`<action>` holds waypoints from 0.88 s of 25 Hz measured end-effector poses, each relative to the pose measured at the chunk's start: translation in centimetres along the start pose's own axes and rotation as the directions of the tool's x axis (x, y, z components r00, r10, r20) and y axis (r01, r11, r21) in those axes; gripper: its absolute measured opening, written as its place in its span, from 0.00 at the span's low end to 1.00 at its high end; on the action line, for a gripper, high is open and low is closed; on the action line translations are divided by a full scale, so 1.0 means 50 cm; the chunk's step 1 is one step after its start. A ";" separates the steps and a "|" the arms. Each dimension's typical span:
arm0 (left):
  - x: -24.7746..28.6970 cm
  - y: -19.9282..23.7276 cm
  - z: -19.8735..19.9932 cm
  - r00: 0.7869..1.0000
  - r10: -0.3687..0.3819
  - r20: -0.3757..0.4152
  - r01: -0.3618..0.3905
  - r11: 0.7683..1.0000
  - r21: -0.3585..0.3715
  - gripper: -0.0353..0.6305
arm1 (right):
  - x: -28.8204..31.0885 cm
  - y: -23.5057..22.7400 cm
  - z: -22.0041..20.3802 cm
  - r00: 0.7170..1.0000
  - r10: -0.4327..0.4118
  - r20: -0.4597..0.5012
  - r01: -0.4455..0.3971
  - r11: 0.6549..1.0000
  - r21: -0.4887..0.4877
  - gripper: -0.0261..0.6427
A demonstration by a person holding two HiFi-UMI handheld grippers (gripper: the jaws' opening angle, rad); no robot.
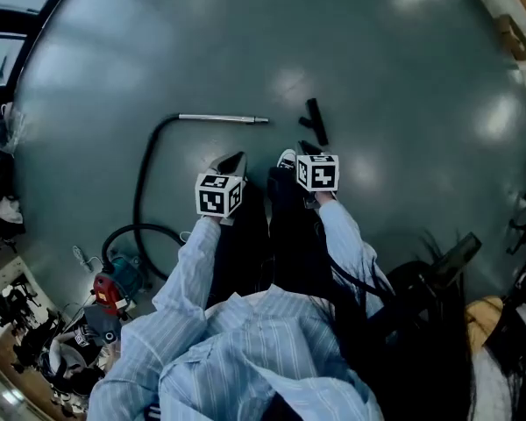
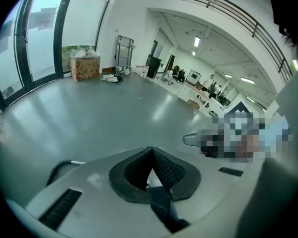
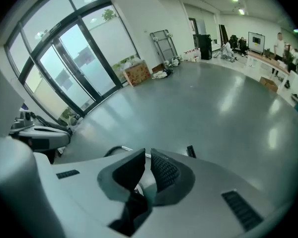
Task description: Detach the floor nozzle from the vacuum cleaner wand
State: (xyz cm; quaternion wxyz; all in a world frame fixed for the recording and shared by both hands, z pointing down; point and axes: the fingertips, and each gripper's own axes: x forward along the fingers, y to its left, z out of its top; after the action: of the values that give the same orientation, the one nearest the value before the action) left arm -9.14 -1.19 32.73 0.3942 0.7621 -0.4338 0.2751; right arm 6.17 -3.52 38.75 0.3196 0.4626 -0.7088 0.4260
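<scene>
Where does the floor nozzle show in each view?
Head view: floor nozzle near centre, right of the wand.
Left gripper view: not in it.
Right gripper view: small dark piece just right of the jaws.
Shared landmark: the wand, left of the jaws in both gripper views.

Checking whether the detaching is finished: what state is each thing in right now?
Black floor nozzle: lying on the grey floor, separated from the wand.
Silver metal wand: lying flat, joined to the hose.
Black hose: curving across the floor.
Left gripper: shut, empty.
Right gripper: jaws almost together, empty.
</scene>
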 end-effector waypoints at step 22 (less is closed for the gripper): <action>-0.441 0.089 -0.267 0.972 -0.068 0.226 0.057 0.997 0.056 0.06 | -0.242 0.356 -0.194 0.962 -0.049 0.268 0.027 0.996 0.087 0.10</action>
State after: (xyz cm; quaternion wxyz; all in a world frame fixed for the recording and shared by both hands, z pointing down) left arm -24.50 18.45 24.74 0.3314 0.8114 -0.4449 0.1840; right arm -5.34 13.56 27.18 0.2089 0.5427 -0.7185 0.3816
